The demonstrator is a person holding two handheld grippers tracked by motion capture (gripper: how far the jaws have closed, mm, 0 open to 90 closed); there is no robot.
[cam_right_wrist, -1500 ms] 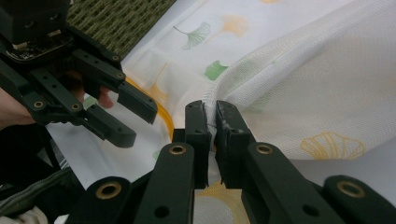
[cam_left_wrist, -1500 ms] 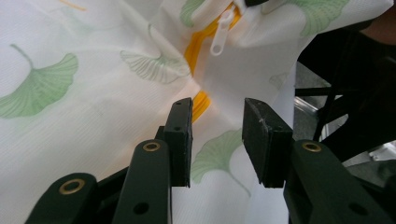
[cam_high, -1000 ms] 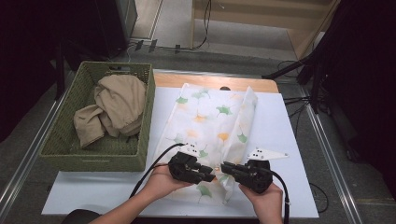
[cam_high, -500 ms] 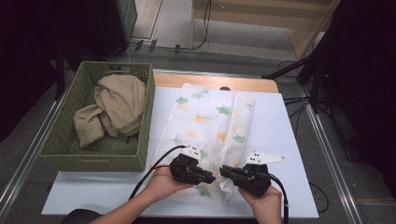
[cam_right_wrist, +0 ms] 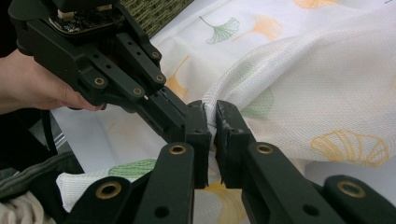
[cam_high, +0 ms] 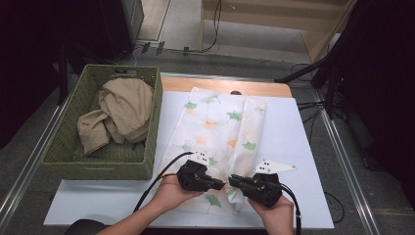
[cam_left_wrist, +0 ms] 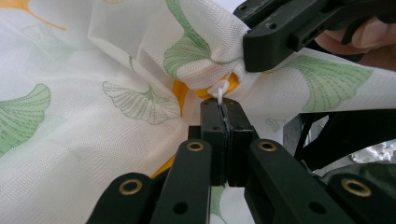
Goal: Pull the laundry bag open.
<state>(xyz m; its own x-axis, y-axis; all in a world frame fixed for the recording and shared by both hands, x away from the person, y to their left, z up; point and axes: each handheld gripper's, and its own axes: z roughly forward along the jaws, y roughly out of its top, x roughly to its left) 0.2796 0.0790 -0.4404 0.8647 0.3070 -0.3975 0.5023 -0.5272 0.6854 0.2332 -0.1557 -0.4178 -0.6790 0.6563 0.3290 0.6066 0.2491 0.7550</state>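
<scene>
My left gripper [cam_left_wrist: 219, 109] pinches a small bunch of the leaf-print cloth [cam_high: 215, 132]; my right gripper [cam_right_wrist: 211, 122] clamps a fold just beside it, jaws nearly together. Both bites look thin, so a pull apart could slip one free. The cloth lies on the white table [cam_high: 293, 147], the green basket [cam_high: 63, 147] left of it, cables beyond.

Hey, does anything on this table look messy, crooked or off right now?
The leaf-print cloth lies askew, with a raised fold along its right side and its near end bunched where both grippers pinch it. The beige cloth sits crumpled in the green basket.
</scene>
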